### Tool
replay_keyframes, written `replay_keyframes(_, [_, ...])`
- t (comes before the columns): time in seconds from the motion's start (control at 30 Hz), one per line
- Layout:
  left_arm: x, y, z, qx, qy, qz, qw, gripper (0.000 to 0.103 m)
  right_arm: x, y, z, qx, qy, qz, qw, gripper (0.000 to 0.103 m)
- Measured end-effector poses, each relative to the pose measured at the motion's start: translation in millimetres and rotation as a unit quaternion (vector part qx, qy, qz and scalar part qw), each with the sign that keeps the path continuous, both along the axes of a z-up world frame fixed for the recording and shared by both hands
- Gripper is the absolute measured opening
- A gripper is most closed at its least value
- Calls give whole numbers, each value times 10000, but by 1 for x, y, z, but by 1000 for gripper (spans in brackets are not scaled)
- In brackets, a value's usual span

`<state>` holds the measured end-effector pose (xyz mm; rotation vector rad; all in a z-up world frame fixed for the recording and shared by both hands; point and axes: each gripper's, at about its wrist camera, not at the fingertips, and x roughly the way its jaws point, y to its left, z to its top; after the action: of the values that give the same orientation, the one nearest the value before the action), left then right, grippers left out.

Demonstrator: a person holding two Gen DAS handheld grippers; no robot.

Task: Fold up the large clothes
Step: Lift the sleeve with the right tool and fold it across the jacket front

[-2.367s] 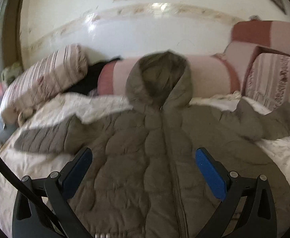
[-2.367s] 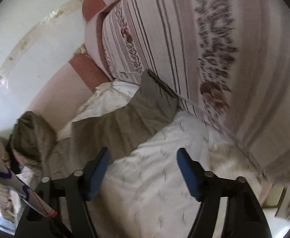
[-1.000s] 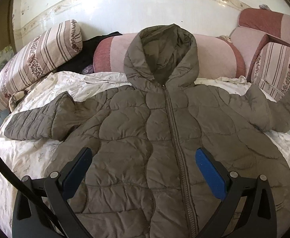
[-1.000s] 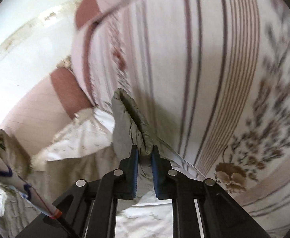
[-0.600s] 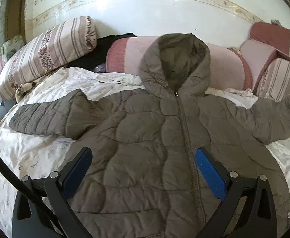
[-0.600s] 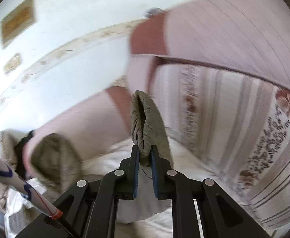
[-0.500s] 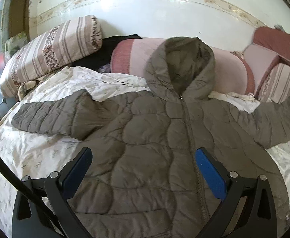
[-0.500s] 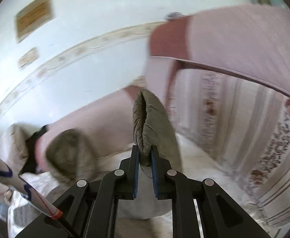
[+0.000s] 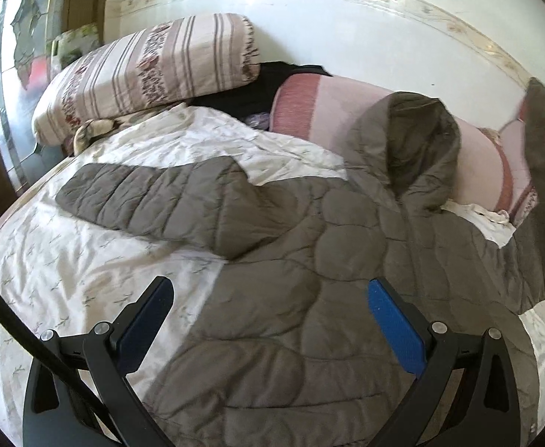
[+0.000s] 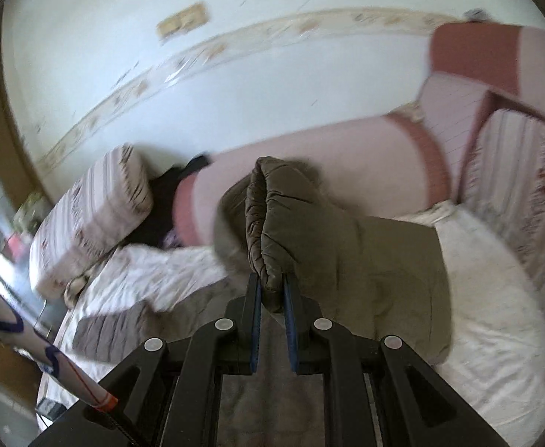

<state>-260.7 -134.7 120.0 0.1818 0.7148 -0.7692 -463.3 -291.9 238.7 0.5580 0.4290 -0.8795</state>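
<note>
While clamped: jacket sleeve (image 10: pixel 268 231) (no legible writing)

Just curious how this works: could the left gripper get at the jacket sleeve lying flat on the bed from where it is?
Probably yes. The left gripper is open and empty, and the flat sleeve lies uncovered on the sheet ahead to its left, nothing between them.
</note>
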Motion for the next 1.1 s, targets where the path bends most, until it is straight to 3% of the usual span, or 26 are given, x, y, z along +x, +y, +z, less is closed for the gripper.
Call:
replay_keyframes(0.3, [24,6,-6,88,130,269,9995,103,94,6,-111,843,356,595,9940,12])
replay_keyframes(0.43, [27,3,-11,135,177,308,9993,103,117,8,-146,1073,434,783,9902,13])
replay_keyframes(0.5, [30,0,-14,152,206,328,9991,103,127,9,-161,1283,493,923,9862,19])
replay_keyframes(0.53, [31,-2,-15,161,229,340,9990,103,128,10,-166,1397,436,997,9842,28])
replay_keyframes(0.73, [36,-14,-20,167,206,443,9987,103,93,8,-147,1320,35,1336,9822,34])
replay_keyframes(0.83, [39,-23,-26,202,255,484,9983,103,65,-9,-139,1211,-120,1179,9855,36])
replay_keyframes(0.93, [41,-35,-33,262,358,496,9978,103,32,-38,-141,1235,-158,736,9895,36])
replay_keyframes(1.1, [43,-59,-49,440,365,452,9973,103,-19,-98,-177,1253,340,-464,9904,36])
